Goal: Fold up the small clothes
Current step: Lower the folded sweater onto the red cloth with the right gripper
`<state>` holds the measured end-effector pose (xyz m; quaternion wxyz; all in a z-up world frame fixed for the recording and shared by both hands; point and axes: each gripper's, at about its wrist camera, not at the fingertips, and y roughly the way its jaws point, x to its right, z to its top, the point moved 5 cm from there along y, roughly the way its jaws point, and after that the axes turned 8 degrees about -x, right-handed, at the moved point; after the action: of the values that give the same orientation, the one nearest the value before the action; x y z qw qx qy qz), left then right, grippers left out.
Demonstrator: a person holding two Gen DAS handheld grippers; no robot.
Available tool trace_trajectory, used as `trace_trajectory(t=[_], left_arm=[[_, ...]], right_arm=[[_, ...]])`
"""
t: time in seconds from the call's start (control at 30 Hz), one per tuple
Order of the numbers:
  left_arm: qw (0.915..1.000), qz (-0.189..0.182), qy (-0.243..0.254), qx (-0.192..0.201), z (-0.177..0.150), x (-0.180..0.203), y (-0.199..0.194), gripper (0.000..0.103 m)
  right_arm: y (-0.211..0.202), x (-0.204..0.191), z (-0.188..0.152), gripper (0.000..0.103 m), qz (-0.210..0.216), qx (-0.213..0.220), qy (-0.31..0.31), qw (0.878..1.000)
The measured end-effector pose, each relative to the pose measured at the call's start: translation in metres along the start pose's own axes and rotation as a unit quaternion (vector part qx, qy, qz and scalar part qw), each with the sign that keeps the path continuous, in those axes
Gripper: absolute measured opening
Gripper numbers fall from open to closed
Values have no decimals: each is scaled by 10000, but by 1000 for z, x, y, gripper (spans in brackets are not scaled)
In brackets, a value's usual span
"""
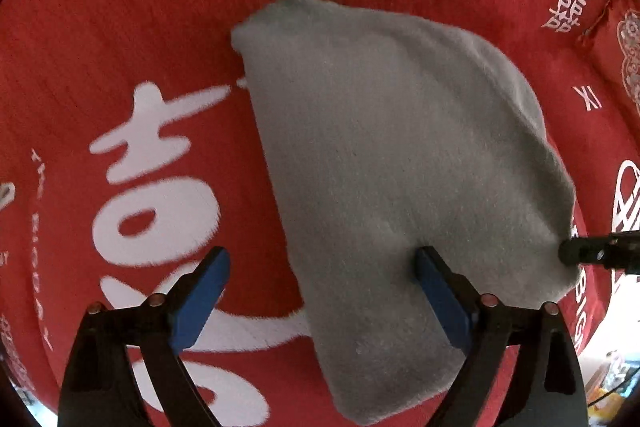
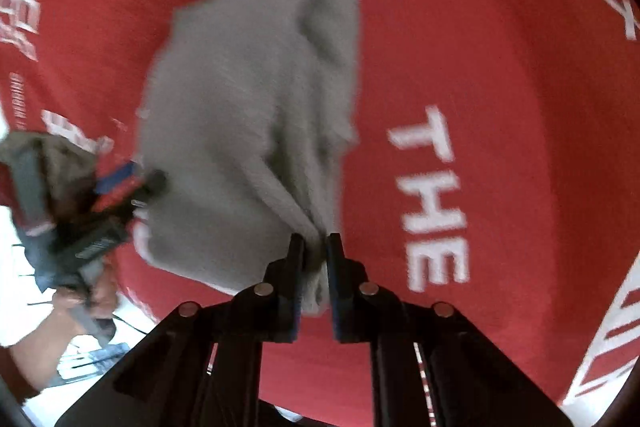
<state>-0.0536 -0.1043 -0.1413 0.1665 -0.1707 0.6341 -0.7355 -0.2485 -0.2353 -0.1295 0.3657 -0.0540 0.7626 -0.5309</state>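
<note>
A small grey cloth [image 1: 392, 155] lies on a red cover with white lettering [image 1: 120, 27]. My left gripper [image 1: 322, 267] is open, its blue-padded fingers [image 1: 204, 291] spread over the cloth's near left edge. In the right wrist view my right gripper [image 2: 316, 251] is shut on a bunched corner of the grey cloth [image 2: 248, 107], and folds run up from the pinch. The right gripper's tip also shows in the left wrist view [image 1: 576, 253] at the cloth's right corner. The left gripper shows in the right wrist view [image 2: 132, 187] at the cloth's left side.
The red cover [image 2: 500, 67] fills both views. A red patterned pillow or cushion [image 1: 624, 39] lies at the far right. The cover's edge and a bright floor area [image 2: 80, 355] show at the lower left of the right wrist view, with the person's hand [image 2: 92, 299].
</note>
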Motion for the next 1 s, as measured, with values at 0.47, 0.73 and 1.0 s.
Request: trace_trajectory(t=[0.47,0.73,1.0], left_arm=[[9999,-33,-133,-78,-4,-5,8,94],[9999,3,-139,-59,-5,-8,12,94],[9997,-11,-179,-194,-9,-11,15,94]], right_arm=[[-18,-22,107,36,638,771,261,9946],[-20,-39,122,6,-299,707,-385,9963],[-14,14,114,4,-1091,674,284,9913]])
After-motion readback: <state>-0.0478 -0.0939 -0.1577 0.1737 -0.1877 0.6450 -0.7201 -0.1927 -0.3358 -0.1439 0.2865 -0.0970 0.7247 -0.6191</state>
